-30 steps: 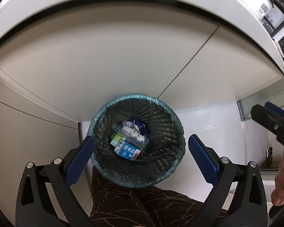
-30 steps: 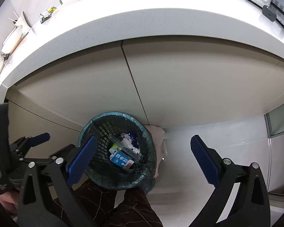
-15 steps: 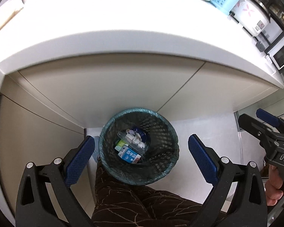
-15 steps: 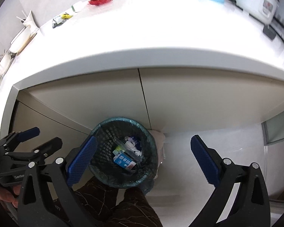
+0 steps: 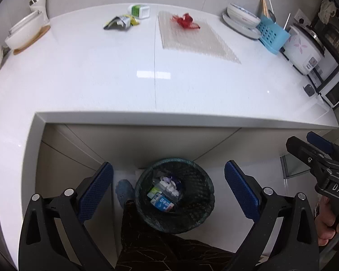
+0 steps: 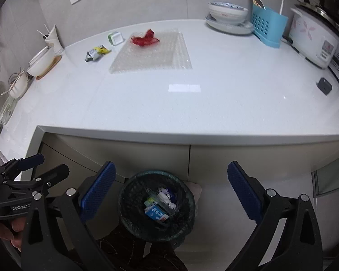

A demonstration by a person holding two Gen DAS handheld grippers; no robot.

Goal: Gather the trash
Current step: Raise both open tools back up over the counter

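Blue-padded jaws of both the left gripper [image 5: 168, 193] and the right gripper [image 6: 171, 195] are being held wide apart and empty, tilted down above the mesh bin [image 5: 174, 195] on the floor. Red trash [image 6: 145, 38] and a crumpled wrapper [image 6: 96, 53] are lying on the tabletop [image 6: 192, 103], well apart from both.

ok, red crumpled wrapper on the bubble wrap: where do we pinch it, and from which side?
Pinch the red wrapper at its raised middle ridge, coming down from above and from the counter's front edge. It lies crumpled and low on the bubble wrap sheet, with thin flaps spread flat sideways, so a side approach would likely snag the sheet. Both the left gripper and right gripper are open and empty.
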